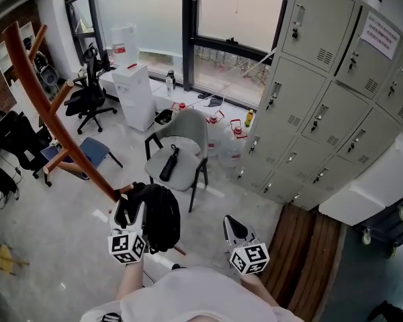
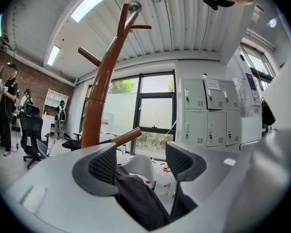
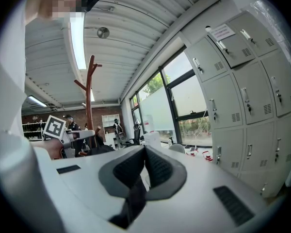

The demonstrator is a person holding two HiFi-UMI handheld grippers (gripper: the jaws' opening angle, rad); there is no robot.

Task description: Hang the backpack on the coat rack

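The brown wooden coat rack (image 1: 50,116) slants across the left of the head view. In the left gripper view its trunk (image 2: 104,91) rises just ahead, with a short peg (image 2: 128,136) right above the jaws. The black backpack (image 1: 161,217) hangs by a low peg beside my left gripper (image 1: 129,206). That gripper (image 2: 140,154) is open. Black backpack fabric (image 2: 136,198) lies between its jaws against the left pad, clear of the right pad. My right gripper (image 1: 234,225) is held to the right of the backpack. Its jaws (image 3: 144,152) are shut, with nothing seen between them.
A grey chair (image 1: 181,149) with a black object (image 1: 169,163) on its seat stands just beyond the backpack. Grey lockers (image 1: 336,79) line the right wall. A white water dispenser (image 1: 134,92), a black office chair (image 1: 87,96) and a blue stool (image 1: 87,151) stand at the back left. People (image 2: 7,106) stand far left.
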